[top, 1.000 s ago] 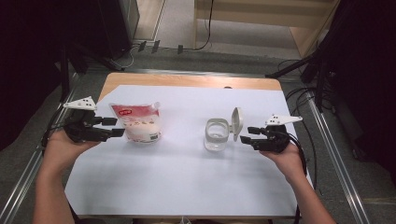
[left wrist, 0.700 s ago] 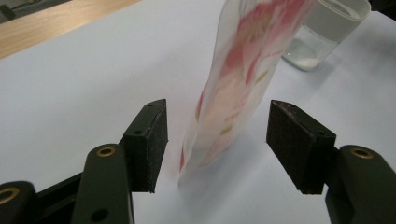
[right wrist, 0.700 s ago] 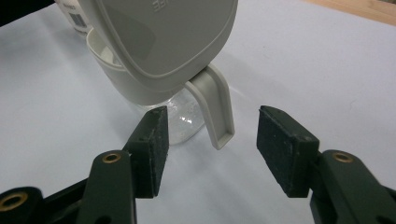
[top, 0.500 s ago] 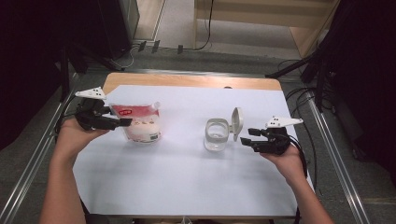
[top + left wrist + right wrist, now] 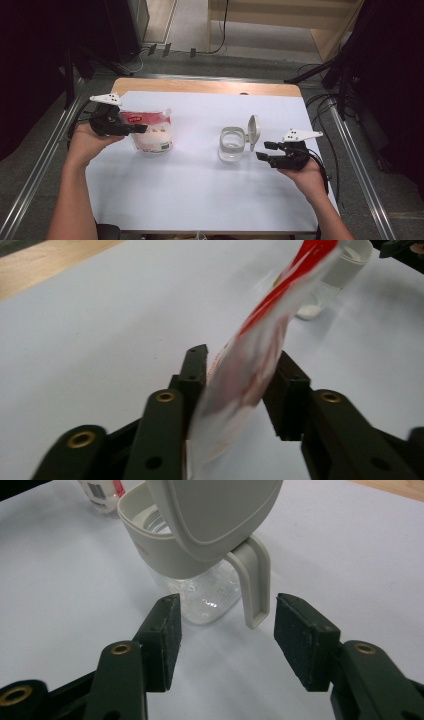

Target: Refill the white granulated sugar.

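A counter (image 5: pixel 200 195) covered by a white sheet is seen from above, a wooden strip left bare along its far edge. On its left half a red-and-white pouch (image 5: pixel 149 131) is held upright, its top edge pinched between the jaws of the left hand-held gripper (image 5: pixel 135 128); in the left gripper view the pouch (image 5: pixel 250 370) is blurred between the two black jaws. Right of centre a clear jar (image 5: pixel 232 144) with a grey hinged lid (image 5: pixel 254 131) flipped open is stood. Just to its right the right hand-held gripper (image 5: pixel 264 151) is held with jaws spread, nothing between them, close to the lid's tab (image 5: pixel 256 582).
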